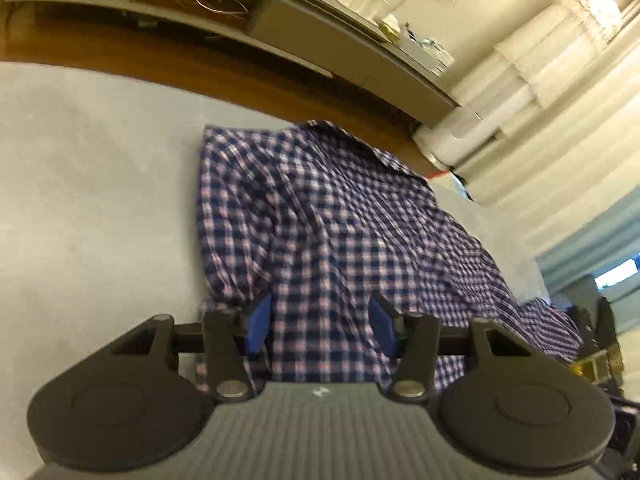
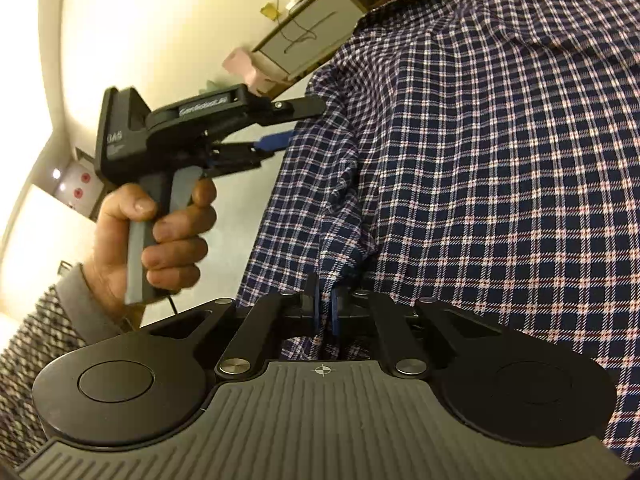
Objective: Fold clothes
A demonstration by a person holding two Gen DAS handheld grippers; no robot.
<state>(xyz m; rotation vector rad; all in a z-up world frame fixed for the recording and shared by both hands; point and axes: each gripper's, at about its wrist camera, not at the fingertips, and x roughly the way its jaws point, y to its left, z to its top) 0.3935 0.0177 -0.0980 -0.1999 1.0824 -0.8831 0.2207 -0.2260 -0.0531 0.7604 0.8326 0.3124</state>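
A long grey cabinet (image 1: 352, 56) stands against the cream wall (image 2: 160, 20), beside pale curtains (image 1: 560, 92).

The shirt (image 1: 320, 220) lies spread on the table (image 1: 92, 184), its near hem between the parted fingers of the left gripper (image 1: 320, 326), its far end at the table's back edge. Behind the table, beyond the shirt, runs a long low cabinet (image 1: 280, 36), and to the right of the shirt stands a stack of boxes (image 1: 532, 76). In the right wrist view the right gripper (image 2: 325, 312) pinches a fold of the shirt, and the left gripper is at the shirt's left edge, with the hand (image 2: 160, 236) on its handle.
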